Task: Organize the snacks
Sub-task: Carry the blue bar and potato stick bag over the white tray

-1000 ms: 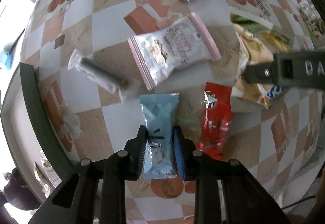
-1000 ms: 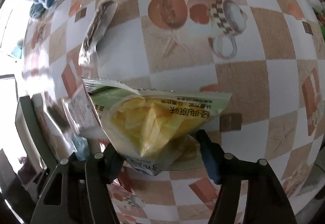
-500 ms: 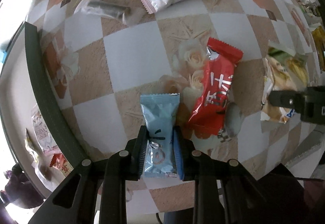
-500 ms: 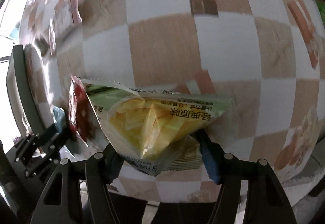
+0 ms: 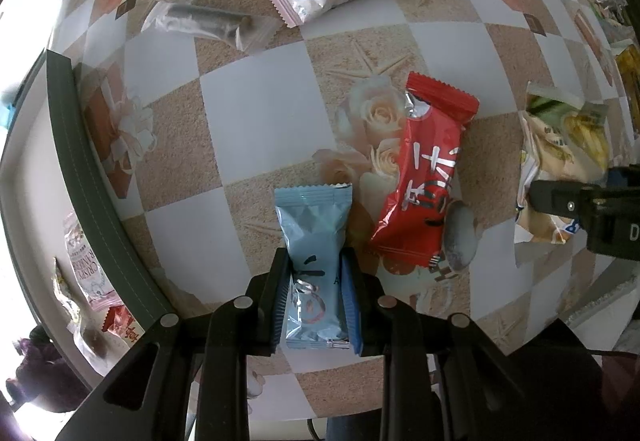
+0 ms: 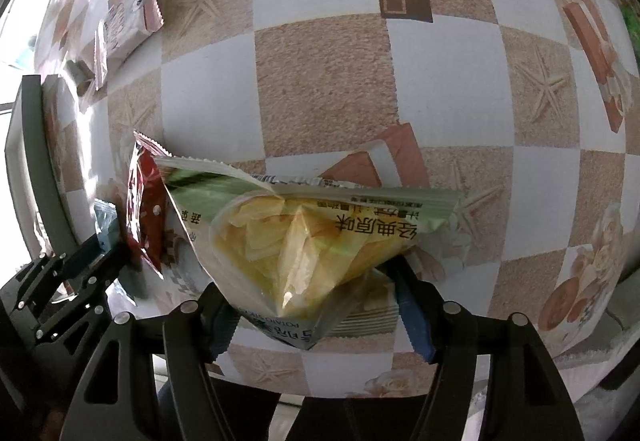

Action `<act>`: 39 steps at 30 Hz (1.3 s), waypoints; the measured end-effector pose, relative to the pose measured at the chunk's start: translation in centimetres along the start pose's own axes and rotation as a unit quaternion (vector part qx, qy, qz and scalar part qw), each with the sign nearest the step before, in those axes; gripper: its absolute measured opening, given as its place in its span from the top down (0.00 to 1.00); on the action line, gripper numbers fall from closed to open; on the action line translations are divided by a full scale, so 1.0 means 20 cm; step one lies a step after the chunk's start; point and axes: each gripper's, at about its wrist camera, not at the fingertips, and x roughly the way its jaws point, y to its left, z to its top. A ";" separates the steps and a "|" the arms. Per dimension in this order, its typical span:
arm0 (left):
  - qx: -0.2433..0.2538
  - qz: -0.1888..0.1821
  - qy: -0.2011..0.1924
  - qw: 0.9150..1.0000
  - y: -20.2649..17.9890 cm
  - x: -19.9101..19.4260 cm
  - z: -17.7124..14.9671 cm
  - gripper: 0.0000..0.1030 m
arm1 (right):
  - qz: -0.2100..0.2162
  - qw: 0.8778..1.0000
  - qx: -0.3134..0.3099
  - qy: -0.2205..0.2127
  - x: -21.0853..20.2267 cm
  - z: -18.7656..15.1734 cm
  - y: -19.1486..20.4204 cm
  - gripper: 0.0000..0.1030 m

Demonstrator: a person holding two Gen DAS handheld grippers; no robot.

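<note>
The left gripper (image 5: 316,295) pinches the light, slippery blue packet (image 5: 313,241) at mid-body, while the right gripper (image 6: 316,305) clasps the crushable chip bag (image 6: 304,237) near its six-o'clock seam.

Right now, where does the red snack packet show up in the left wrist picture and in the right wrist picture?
Left wrist view: the red snack packet lies right of centre on the tablecloth, beside the blue packet held in the left gripper.
Right wrist view: it shows edge-on at the left, partly behind the chip bag.
Shared landmark: the dark green bin rim at far left.
</note>
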 end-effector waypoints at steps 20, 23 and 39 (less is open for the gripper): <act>-0.019 -0.029 -0.018 0.999 0.11 -0.10 -0.06 0.73 | 0.015 1.000 0.019 0.018 -0.01 -0.02 -0.02 0.34; -0.018 -0.030 -0.029 0.999 0.14 -0.13 -0.06 0.73 | 0.017 1.000 0.020 0.013 -0.03 -0.01 -0.02 0.34; -0.044 -0.034 -0.071 0.996 0.29 -0.28 -0.16 0.73 | 0.028 0.999 0.010 -0.016 -0.18 0.01 0.04 0.37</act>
